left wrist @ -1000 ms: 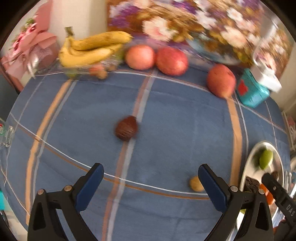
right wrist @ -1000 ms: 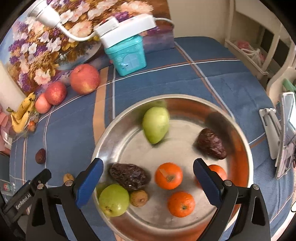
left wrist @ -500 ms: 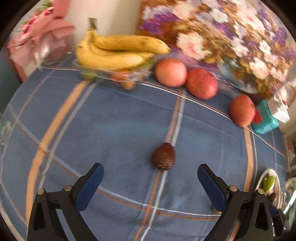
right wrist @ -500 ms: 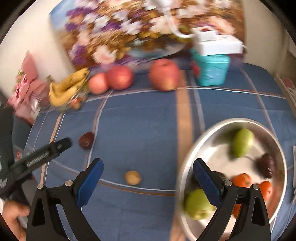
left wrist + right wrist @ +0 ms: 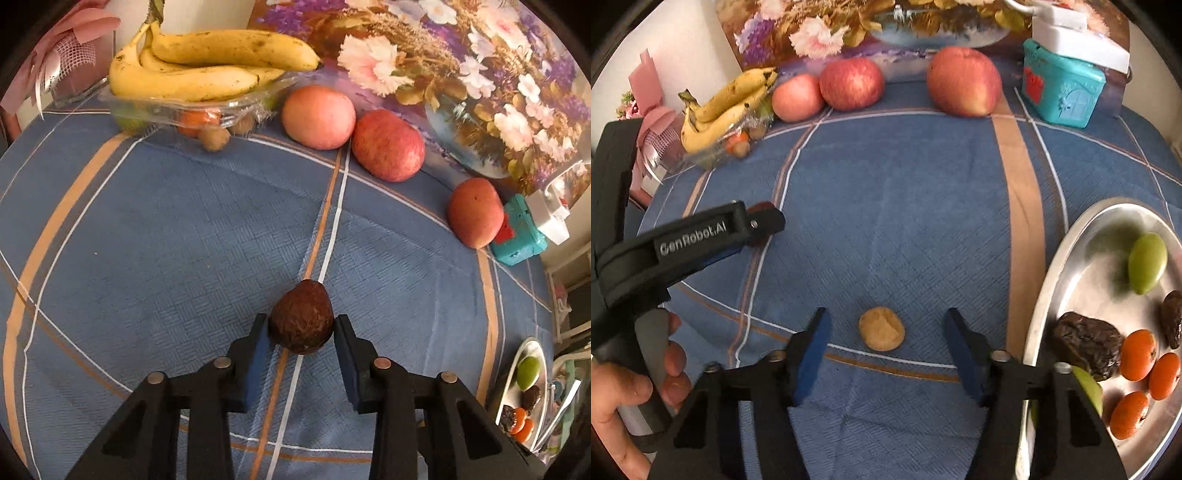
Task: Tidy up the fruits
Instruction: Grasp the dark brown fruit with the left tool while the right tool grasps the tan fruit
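While its jaws are closing, the left hand-held gripper point(image 5: 301, 330) has its blue pads against both sides of a dark brown wrinkled fruit point(image 5: 301, 321) that sits on the blue plaid cloth point(image 5: 184, 240) covering the desk, right on an orange and white stripe. The right hand-held gripper point(image 5: 886, 332) is also closing, but its pads stand apart from the small tan round fruit point(image 5: 881, 329) lying between them on the cloth, so nothing is pinched there. A person's hand point(image 5: 631, 391) grips the handle of the left tool at the lower left of the right wrist view. Just to the right of the right gripper is a metal plate point(image 5: 1045, 295) holding a green fruit point(image 5: 1147, 263), two dark wrinkled fruits and three small oranges point(image 5: 1137, 354), with another green fruit partly hidden behind the gripper's arm. Along the far edge of the desk, a bunch of bananas point(image 5: 207, 66) rests on a clear plastic tray point(image 5: 192, 110) of small fruits, then three red apples point(image 5: 388, 146) in a row, then a teal house-shaped box point(image 5: 1060, 90) with a white device on top. A flower painting point(image 5: 443, 55) leans behind them.
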Demonstrator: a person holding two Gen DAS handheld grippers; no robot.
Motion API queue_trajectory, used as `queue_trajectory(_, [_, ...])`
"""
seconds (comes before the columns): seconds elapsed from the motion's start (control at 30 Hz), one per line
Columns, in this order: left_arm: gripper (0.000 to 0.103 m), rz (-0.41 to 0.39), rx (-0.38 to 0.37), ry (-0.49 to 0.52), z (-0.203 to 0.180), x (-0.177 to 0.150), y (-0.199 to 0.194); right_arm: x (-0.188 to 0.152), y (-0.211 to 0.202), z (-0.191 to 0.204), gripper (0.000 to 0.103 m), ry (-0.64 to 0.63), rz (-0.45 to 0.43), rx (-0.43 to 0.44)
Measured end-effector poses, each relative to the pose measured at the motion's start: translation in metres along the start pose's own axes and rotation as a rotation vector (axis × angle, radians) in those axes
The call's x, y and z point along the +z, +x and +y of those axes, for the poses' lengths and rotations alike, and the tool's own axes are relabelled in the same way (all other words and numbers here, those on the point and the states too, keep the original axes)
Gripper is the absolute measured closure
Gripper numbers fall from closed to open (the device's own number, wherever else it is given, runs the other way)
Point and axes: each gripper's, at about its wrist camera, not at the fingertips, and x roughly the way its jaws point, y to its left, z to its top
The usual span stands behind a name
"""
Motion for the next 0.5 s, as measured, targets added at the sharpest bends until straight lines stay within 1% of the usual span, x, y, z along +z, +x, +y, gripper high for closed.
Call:
queue_trajectory(0.07, [0.065,-0.006,-0.011,-0.001,0.000,0.000,-0.004,-0.001,0.001,-0.001,0.053,0.005,0.001,-0.006])
queue_trajectory(0.13, [0.065,-0.005,-0.009,-0.005,0.002,0.000,-0.009,-0.003,0.001,-0.001,0.065,0.007,-0.001,-0.003])
queue_trajectory(0.23, [0.065,0.010,0.013,-0.023,0.006,-0.003,-0.018,-0.003,-0.002,-0.004,0.076,0.023,-0.011,0.028])
queue_trajectory(0.33, [0.065,0.016,0.016,-0.030,0.004,-0.008,-0.028,-0.006,-0.005,-0.004,0.076,0.026,-0.012,0.036])
queue_trajectory(0.5, [0.065,0.010,0.001,-0.012,-0.010,-0.019,-0.048,-0.013,-0.022,-0.006,0.076,0.048,-0.036,0.057])
